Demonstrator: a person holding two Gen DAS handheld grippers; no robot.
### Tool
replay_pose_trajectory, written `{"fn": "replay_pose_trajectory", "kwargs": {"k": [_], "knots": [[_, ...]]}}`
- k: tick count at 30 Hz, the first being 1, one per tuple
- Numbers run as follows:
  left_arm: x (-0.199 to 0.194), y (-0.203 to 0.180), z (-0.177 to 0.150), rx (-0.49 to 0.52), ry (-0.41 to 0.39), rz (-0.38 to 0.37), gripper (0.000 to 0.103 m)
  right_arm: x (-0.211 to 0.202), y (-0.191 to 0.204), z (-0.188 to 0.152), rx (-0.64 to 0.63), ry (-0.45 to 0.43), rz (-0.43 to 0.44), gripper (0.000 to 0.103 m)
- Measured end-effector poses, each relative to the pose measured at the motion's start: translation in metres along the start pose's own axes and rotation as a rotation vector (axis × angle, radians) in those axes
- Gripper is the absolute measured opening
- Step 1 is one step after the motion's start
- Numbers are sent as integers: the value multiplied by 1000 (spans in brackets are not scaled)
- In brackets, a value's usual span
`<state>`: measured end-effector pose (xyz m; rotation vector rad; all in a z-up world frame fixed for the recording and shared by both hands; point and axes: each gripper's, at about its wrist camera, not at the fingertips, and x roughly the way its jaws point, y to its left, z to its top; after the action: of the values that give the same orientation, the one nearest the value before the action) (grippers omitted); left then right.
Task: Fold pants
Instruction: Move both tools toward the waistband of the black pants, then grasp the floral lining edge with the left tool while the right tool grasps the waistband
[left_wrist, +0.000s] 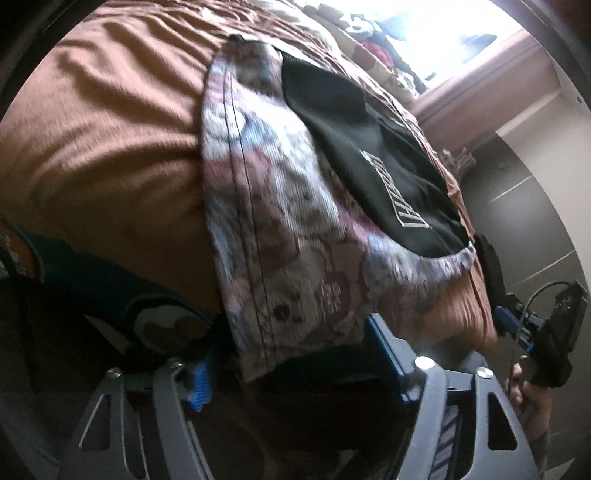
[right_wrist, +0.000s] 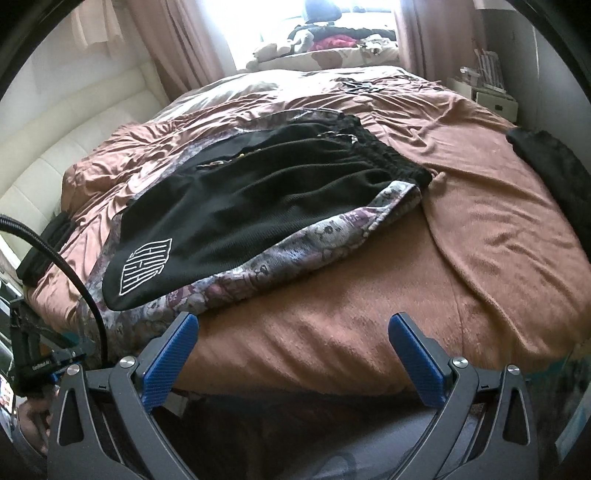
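While both tools (right_wrist: 291, 354) gape, pants (right_wrist: 258, 206) lie flat

Brown bedspread (right_wrist: 369, 325) rumpled; cream headboard (right_wrist: 55, 155) left; pink curtains (right_wrist: 177, 40); clothes pile (right_wrist: 332, 40) at window.

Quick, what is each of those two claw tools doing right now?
Left tool: open, its blue fingers on either side of the floral pants hem, not clamped.
Right tool: open, empty, hovering above the brown bedspread.
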<state>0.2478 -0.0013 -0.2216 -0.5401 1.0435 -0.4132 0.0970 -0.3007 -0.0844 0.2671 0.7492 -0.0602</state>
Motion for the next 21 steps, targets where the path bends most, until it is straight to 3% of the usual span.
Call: {"fn": "replay_pose_trajectory", "kwargs": {"k": [4,9,15,21], "knots": [[-14,2,-4,-21,-23,-68,64,-1,-2,-2,13,-8,16,103],[-36,3,-4,-43,-56,-124,46,-2,-7,-4,30,-21,38,103],[-43,4,-4,-56,-51,-95,9,0,-17,-4,80,-24,70,94],[-59,-1,-4,-60,-94,-69,6,12,-35,1,164,-14,101,83]]}}
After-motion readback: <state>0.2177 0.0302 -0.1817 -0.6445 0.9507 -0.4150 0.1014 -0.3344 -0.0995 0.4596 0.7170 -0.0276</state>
